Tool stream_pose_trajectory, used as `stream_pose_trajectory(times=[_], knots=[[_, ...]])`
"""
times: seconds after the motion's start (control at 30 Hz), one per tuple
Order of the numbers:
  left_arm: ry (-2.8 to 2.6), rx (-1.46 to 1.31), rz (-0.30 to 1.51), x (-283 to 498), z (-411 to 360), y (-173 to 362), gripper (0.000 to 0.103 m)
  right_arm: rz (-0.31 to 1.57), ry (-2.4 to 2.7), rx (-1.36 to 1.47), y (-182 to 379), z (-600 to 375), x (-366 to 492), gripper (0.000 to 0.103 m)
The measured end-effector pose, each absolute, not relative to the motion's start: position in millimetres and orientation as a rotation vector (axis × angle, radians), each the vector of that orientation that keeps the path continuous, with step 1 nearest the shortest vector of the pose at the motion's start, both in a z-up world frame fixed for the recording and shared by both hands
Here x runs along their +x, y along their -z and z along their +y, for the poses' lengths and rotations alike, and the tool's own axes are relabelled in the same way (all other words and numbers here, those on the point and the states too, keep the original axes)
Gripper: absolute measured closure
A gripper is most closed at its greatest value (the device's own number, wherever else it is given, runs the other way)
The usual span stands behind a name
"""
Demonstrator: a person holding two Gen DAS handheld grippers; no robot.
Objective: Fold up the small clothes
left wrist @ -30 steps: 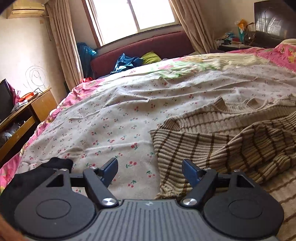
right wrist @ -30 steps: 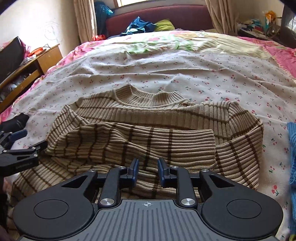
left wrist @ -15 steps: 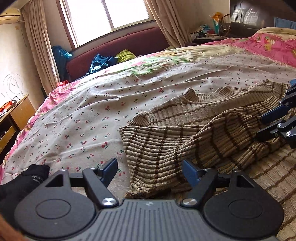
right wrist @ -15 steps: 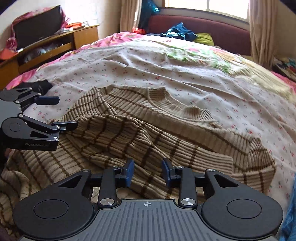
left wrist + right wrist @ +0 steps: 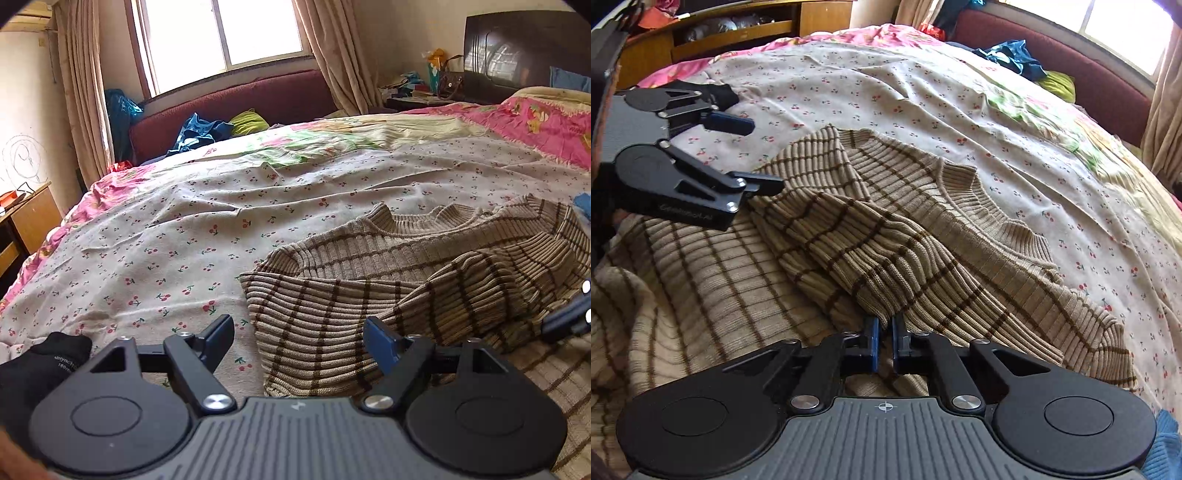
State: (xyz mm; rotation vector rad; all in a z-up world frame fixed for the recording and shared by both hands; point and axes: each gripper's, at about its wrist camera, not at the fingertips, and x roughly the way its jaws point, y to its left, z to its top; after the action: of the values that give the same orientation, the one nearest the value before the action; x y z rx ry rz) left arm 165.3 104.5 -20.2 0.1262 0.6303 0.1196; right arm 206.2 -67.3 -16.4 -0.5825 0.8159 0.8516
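Beige brown-striped ribbed knit sweater point(image 5: 923, 229) lies on the cherry-print bed sheet point(image 5: 886, 85), its folded sleeve edge pinched in the right tool point(image 5: 884, 338), while the left tool point(image 5: 297, 332) gapes wide, holding nothing.

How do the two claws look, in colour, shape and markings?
Both are matte black. The left claw and right claw each have blue finger pads, two round discs, silver screws and a ribbed grey body with a small crosshair mark. Pale lettering, too small to read, marks the left claw's side.
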Motion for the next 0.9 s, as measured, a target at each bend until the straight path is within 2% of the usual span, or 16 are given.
stream_pose_trajectory(times=[0.13,0.23,0.33,0.67,0.77,0.83,0.9], knots=[[-0.078,0.157,0.667,179,91,35,0.014,0.861,-0.867,-0.618,32,-64,192,0.103],[-0.055,0.195,0.698,182,83,45,0.014,0.851,-0.87,-0.505,18,-69,201,0.103],[-0.056,0.179,0.694,181,85,44,0.014,0.753,-0.809,-0.529,6,-74,212,0.086],[-0.064,0.141,0.705,182,92,45,0.013,0.691,-0.798,-0.795,36,-73,215,0.084],[-0.065,0.144,0.708,182,92,45,0.013,0.697,-0.794,-0.822,43,-67,222,0.079],[-0.065,0.143,0.707,182,93,44,0.013,0.715,-0.788,-0.808,45,-64,227,0.079],[-0.068,0.136,0.703,182,95,43,0.013,0.731,-0.773,-0.775,38,-64,230,0.091]])
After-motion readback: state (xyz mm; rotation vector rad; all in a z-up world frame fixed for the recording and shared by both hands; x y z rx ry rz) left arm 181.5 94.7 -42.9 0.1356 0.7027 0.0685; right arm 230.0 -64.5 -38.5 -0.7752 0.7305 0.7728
